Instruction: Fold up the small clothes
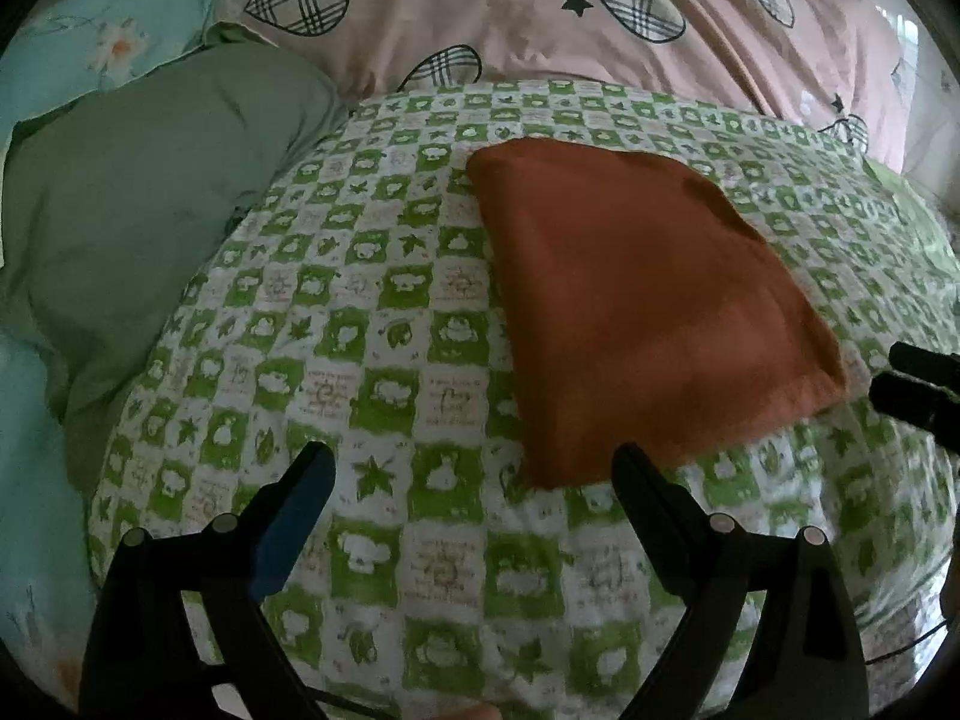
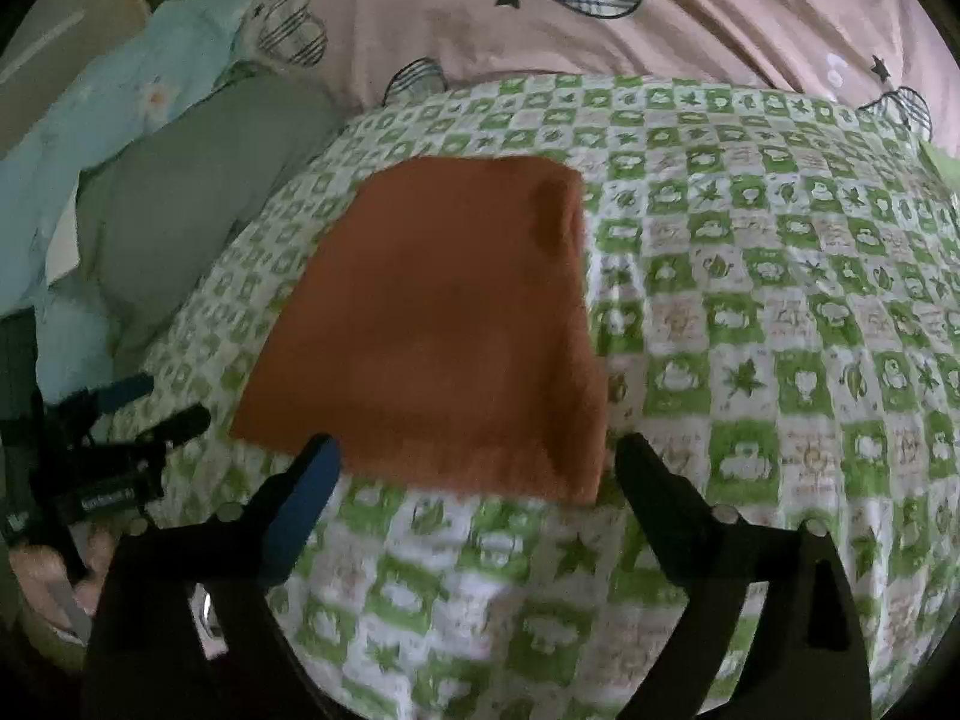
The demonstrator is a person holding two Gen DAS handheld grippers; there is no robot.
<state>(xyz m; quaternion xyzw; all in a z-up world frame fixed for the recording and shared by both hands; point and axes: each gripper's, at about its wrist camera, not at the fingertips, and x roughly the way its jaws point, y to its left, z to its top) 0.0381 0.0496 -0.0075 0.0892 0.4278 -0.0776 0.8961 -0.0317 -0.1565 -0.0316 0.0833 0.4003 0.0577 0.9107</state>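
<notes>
A folded rust-orange cloth [image 1: 648, 306] lies flat on the green-and-white checked bedspread [image 1: 372, 324]. In the left wrist view my left gripper [image 1: 474, 468] stands open just short of the cloth's near left corner, nothing between its fingers. The right wrist view shows the same cloth [image 2: 438, 330] straight ahead, with my right gripper [image 2: 477, 459] open and its fingertips at the cloth's near edge, holding nothing. The right gripper's black tips [image 1: 912, 390] show at the right edge of the left wrist view. The left gripper [image 2: 150, 414] appears at the left of the right wrist view.
A grey-green pillow [image 1: 150, 210] lies left of the bedspread, with pale blue floral bedding [image 1: 102, 42] behind it. A pink quilt with plaid hearts [image 1: 540, 6] is bunched along the far side. A hand [image 2: 54, 576] holds the left gripper at the lower left of the right wrist view.
</notes>
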